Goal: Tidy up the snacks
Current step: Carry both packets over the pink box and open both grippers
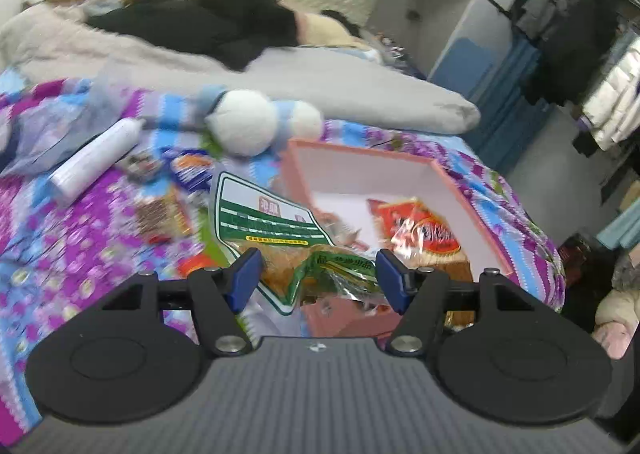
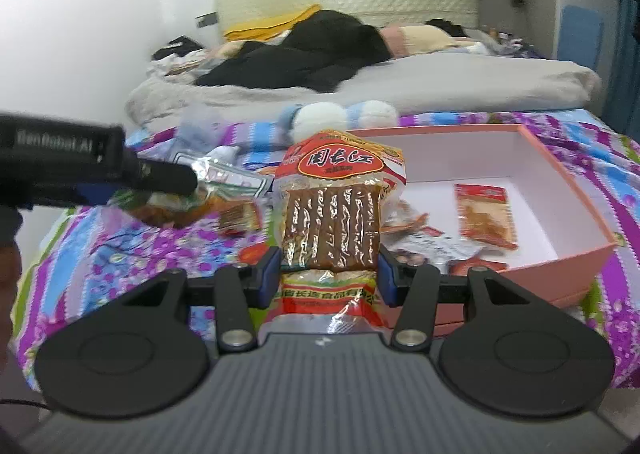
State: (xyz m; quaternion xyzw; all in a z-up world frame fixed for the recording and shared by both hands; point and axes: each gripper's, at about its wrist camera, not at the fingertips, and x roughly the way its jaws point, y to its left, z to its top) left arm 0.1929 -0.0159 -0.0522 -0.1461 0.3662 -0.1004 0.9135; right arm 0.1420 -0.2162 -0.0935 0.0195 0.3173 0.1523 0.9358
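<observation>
My left gripper [image 1: 318, 274] is shut on a green-and-white snack bag [image 1: 264, 225] and holds it above the bedspread, beside the near-left corner of the pink box [image 1: 452, 189]. The left gripper also shows in the right wrist view [image 2: 168, 189], still with the green bag [image 2: 188, 205]. My right gripper [image 2: 328, 274] is shut on a red-and-yellow pack of brown strips [image 2: 336, 213], held upright in front of the pink box [image 2: 568, 181]. The box holds a red snack packet [image 2: 486, 215] and other packets [image 1: 420, 230].
Loose snack packets [image 1: 160, 213] lie on the purple-and-blue bedspread [image 1: 60, 254]. A white tube [image 1: 96, 157] and a blue-and-white plush toy [image 1: 248, 125] lie behind them. A grey quilt [image 2: 440, 81] and dark clothes cover the far bed.
</observation>
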